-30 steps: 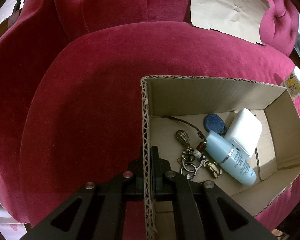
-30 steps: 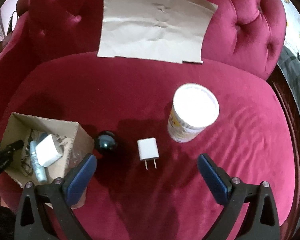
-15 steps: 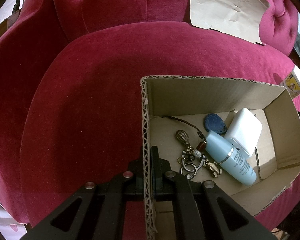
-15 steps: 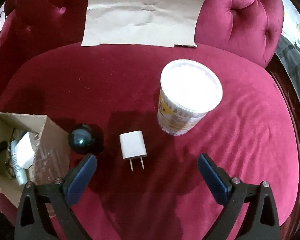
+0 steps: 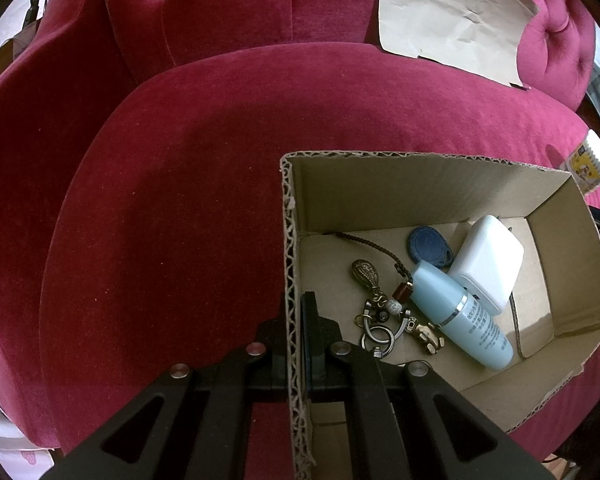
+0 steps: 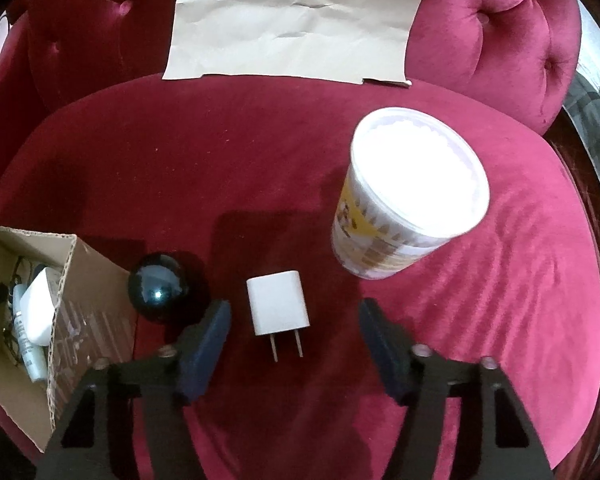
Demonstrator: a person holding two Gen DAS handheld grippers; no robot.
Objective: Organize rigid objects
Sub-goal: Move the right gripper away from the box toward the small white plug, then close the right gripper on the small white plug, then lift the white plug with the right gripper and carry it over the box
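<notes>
While closing | right gripper (image 6: pixel 294 334) fingers (image 6: pixel 206 340) flank white charger (image 6: pixel 278 304), untouched

The sofa (image 6: pixel 260 152) is deep crimson velvet, with a pale beige paper sheet (image 6: pixel 296 20) on its back. The cardboard box (image 5: pixel 428 192) is plain brown. Inside it, the bottle (image 5: pixel 460 316) is light blue with a silver band, the charger (image 5: pixel 488 264) white, the tag (image 5: pixel 430 246) dark blue. The small plug (image 6: pixel 278 302) is white, the ball (image 6: pixel 158 286) glossy black, and the cup (image 6: pixel 404 200) white with yellow print.
</notes>
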